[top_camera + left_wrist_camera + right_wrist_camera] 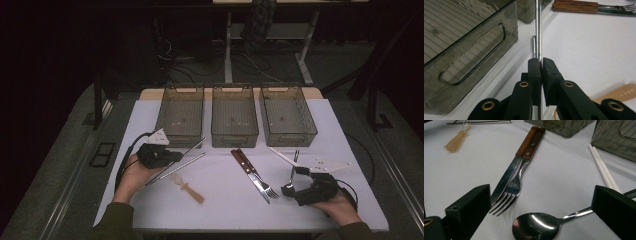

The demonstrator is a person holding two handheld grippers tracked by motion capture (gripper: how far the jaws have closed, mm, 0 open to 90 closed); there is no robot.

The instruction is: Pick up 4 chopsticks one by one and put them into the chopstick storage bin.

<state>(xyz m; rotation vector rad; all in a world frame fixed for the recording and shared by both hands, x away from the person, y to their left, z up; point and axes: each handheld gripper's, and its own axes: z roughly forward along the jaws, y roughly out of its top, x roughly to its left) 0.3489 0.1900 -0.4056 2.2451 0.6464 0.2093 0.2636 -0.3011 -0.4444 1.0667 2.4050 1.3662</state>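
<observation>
My left gripper (172, 156) (541, 61) is shut on a thin metal chopstick (538, 30) (192, 146) that runs out past its tips toward the left bin (469, 50). The second metal chopstick (534, 46) (185, 164) lies on the table beside it. At the front right, my right gripper (294, 181) (541, 202) stands wide open. A steel spoon (536, 226) (292, 172) lies on the table between its jaws, untouched. Just beyond lie a wood-handled knife (504, 182) and fork (511, 190) side by side.
Three smoky plastic bins (234, 117) stand in a row at the back of the white table (225, 200). White chopsticks (282, 156) (604, 170) lie by the right bin. A clear spoon with a beige handle (189, 188) (456, 141) lies front left.
</observation>
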